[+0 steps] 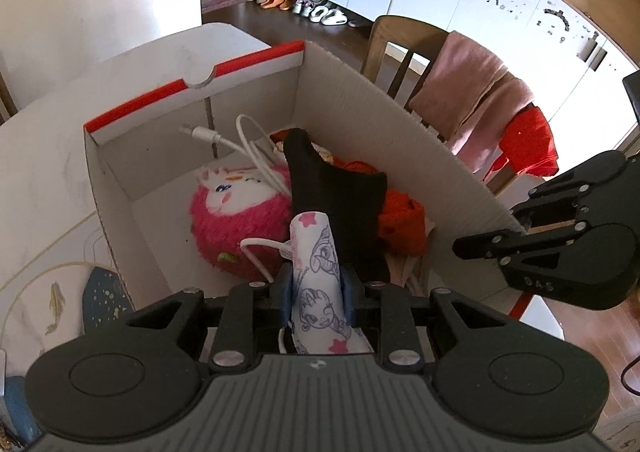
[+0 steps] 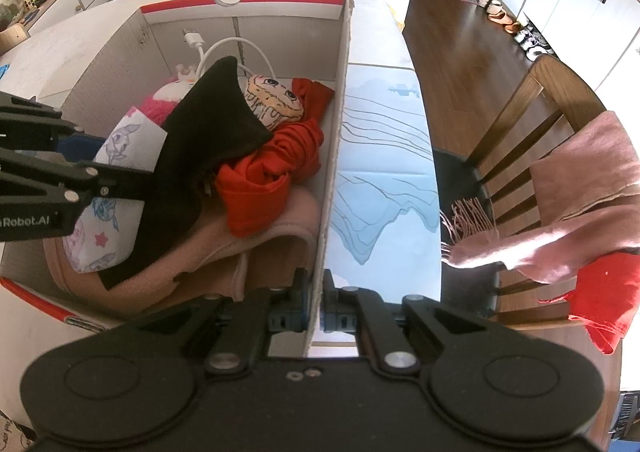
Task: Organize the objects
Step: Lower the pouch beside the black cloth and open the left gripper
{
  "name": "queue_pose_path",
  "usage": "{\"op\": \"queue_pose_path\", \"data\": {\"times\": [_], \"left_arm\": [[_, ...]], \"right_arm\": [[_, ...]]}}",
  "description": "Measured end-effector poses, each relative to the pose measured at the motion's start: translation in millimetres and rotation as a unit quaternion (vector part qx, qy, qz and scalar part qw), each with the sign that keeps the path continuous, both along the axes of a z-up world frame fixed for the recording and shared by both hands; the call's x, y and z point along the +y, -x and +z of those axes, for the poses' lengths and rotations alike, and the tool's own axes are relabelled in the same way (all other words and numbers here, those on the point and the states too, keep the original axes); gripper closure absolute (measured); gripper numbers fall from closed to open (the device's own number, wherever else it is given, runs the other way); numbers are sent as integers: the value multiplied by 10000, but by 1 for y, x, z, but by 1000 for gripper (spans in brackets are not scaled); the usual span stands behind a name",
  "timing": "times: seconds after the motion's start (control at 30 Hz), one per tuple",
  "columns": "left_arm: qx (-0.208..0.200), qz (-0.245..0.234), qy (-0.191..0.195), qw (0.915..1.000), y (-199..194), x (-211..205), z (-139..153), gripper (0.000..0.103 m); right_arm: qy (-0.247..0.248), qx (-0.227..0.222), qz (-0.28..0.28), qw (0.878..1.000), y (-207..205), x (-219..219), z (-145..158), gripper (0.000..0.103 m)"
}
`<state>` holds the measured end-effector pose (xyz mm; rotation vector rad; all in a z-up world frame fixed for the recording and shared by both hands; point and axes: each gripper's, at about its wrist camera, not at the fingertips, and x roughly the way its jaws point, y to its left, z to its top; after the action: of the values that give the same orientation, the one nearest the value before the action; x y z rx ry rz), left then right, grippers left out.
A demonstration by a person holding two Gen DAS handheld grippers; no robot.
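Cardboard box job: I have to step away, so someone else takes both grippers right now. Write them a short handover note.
Left gripper: shut on the printed white cloth, with a black cloth draped over it, above the cardboard box.
Right gripper: shut on the box's side wall, steadying it.
Already in the box: pink plush toy, white cable, red garment.
Left: release the cloths into the box. A pink scarf hangs on the chair.

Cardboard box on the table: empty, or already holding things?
Already holding things. The cardboard box contains a pink plush toy, a white cable, red cloth and a black cloth; much of its floor is covered.
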<state>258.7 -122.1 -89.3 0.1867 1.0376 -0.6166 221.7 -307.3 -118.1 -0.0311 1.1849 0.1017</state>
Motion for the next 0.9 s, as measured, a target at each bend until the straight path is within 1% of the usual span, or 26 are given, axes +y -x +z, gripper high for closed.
{"op": "queue_pose_path", "data": {"times": [0.13,0.17,0.2,0.27,0.67,0.83,0.9], "left_arm": [[11,-18,20,10000,2,2,-2,69],[-2,-27,12,10000,3,2,-3,59],[-42,-26,-3,10000,4,2,-2,46],[-132,-29,21,9999,8,3,0,35],[-314,-15,154,9994,23,16,19,35],[-417,103,350,9985,31,30,34,34],[-483,174,414,9978,34,38,40,32]], "right_arm": [[2,0,2,10000,0,0,0,99],[3,-1,3,10000,0,0,0,99],[6,-3,8,10000,0,0,0,99],[4,1,3,10000,0,0,0,99],[2,-1,5,10000,0,0,0,99],[7,1,8,10000,0,0,0,99],[4,4,9,10000,0,0,0,99]]}}
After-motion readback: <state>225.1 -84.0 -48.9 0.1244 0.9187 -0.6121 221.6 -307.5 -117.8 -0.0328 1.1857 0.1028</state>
